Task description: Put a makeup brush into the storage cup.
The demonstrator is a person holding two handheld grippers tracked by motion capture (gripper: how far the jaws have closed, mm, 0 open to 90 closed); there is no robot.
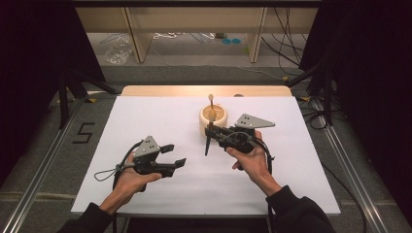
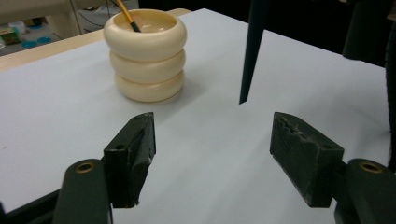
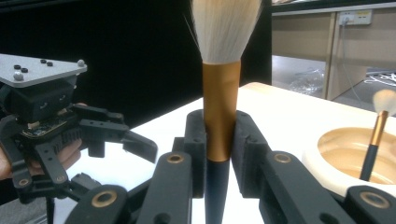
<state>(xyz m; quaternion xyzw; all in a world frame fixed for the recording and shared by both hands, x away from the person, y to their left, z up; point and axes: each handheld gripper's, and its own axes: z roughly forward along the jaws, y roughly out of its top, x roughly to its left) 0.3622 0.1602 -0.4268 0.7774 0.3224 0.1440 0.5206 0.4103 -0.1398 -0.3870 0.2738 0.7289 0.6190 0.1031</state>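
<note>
Now my left hand-held gripper (image 2: 212, 158) hangs near over the white bench (image 1: 160, 121), jaws apart, holding nothing. My right hand-held gripper (image 3: 219, 140) is clamped on the gold ferrule of a dark-handled, white-bristled brush (image 3: 221, 98), upright, tip near the bench. Beyond stands the cream ringed holder (image 2: 145, 53) with a smaller brush (image 3: 376, 135). Next, I judge, the held brush goes in, tip first.

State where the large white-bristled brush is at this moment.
In the right gripper view, the large brush stands upright, clamped at its gold ferrule by the right gripper, left of the cream holder.
</note>
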